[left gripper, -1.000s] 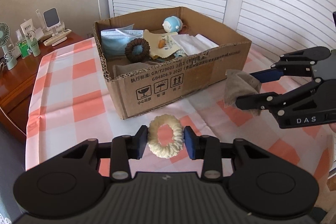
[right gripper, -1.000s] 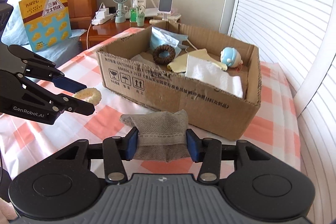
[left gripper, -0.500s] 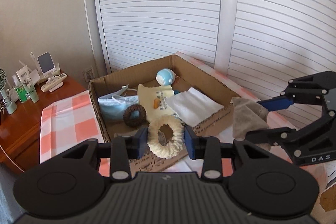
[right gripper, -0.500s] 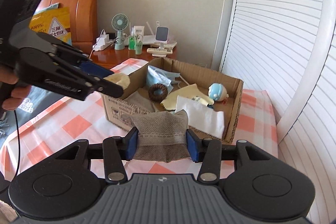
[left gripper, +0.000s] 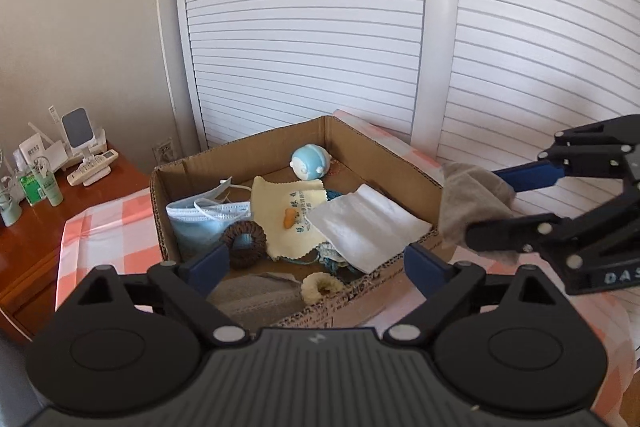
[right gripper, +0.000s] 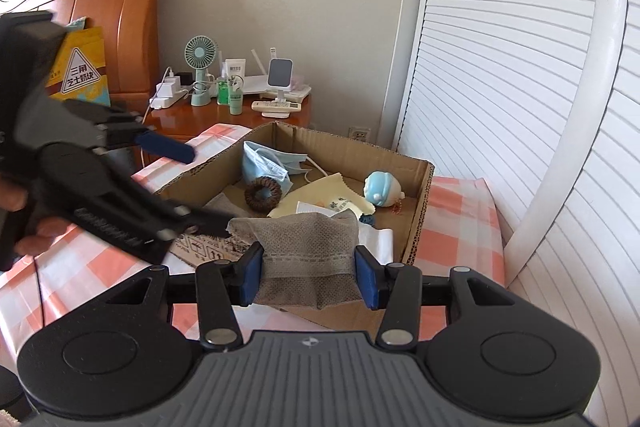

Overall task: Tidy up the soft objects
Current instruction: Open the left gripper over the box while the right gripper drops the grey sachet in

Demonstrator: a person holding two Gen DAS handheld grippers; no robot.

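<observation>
Against the near wall inside the cardboard box [left gripper: 376,143] lies the cream scrunchie [left gripper: 321,287], below the left gripper [left gripper: 316,265], whose fingers are spread wide and empty. Just right of the box, the right gripper [right gripper: 308,275] pinches a grey cloth [right gripper: 308,247] above the checked bench [left gripper: 100,231].

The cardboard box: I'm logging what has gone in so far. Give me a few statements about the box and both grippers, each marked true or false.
1. The cream scrunchie lies inside the cardboard box. True.
2. The left gripper is shut on the scrunchie. False: its jaws are wide open and empty.
3. The right gripper holds a grey cloth. True.
4. The grey cloth lies in the box. False: it is held clamped above the box's near side.
5. The brown scrunchie lies outside the box. False: it lies inside, beside the blue face mask.
</observation>
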